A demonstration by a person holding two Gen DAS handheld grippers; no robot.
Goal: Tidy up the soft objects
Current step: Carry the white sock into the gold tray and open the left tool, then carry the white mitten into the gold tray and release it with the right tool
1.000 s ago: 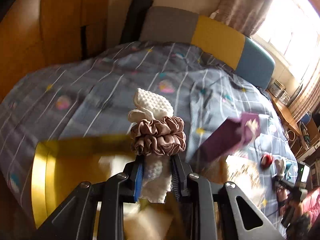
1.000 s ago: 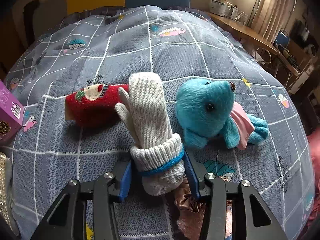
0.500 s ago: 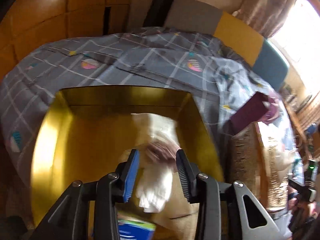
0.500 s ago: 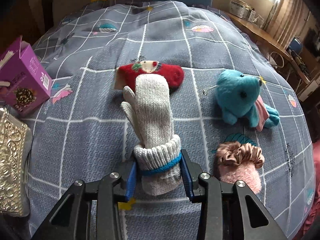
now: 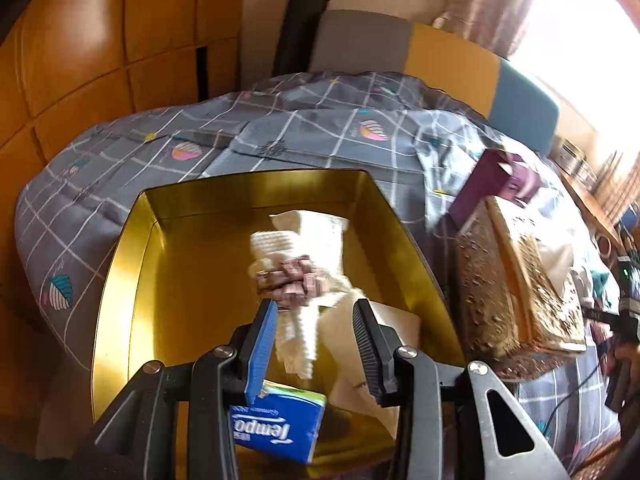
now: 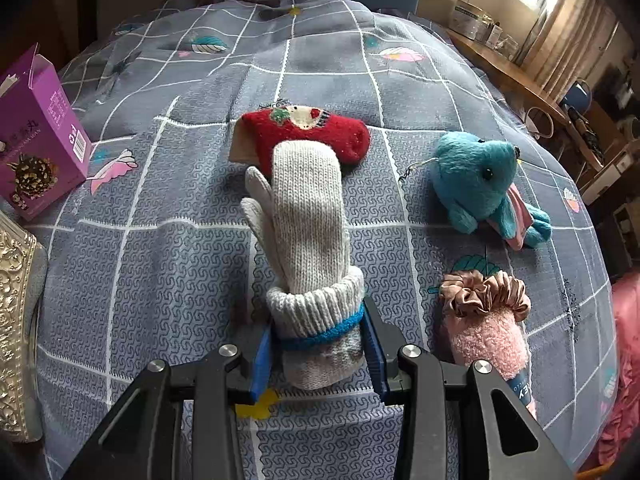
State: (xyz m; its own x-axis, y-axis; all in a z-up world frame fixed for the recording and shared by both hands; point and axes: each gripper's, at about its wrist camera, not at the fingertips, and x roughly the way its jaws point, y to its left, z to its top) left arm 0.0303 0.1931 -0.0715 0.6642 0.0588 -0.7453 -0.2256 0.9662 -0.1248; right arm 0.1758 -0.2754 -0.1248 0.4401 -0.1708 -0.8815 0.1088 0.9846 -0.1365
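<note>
Mitten-wise, the grey knitted mitten with blue cuff band (image 6: 310, 236) sits clamped at its cuff in the right gripper (image 6: 318, 354), fingers pointing away over the grey checked bedspread (image 6: 160, 248). Left gripper (image 5: 316, 344) gapes wide above the gold metal tin (image 5: 120, 280), gripping nothing; the white cloth bundle with mauve scrunchie (image 5: 298, 276) lies just ahead inside.

A bed (image 6: 400, 92) with a grey checked cover holds a gold tin (image 5: 120, 280), purple box (image 6: 36, 140), red sock (image 6: 312, 132), blue plush toy (image 6: 480, 176) and pink sock (image 6: 484, 336).

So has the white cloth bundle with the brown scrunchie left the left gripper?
Yes. The white cloth bundle with the brown scrunchie now lies in the gold tin, dropped from the open left gripper.
</note>
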